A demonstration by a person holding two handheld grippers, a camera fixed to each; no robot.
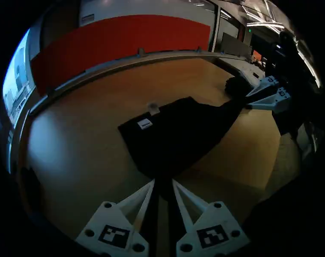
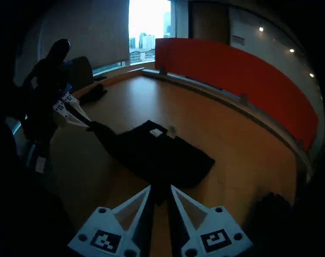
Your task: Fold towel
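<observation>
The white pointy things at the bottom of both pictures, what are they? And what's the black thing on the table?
They are the fingers of two hand-held grippers, like big tongs. A camera rides on each one. One picture looks along the left hand-held gripper, the other along the right hand-held gripper. On the wooden table lies a black towel. Each hand-held gripper pinches one corner of it, ready for folding.

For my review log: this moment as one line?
towel: dark, on table | left gripper: pinching towel corner | right gripper: pinching another corner
</observation>
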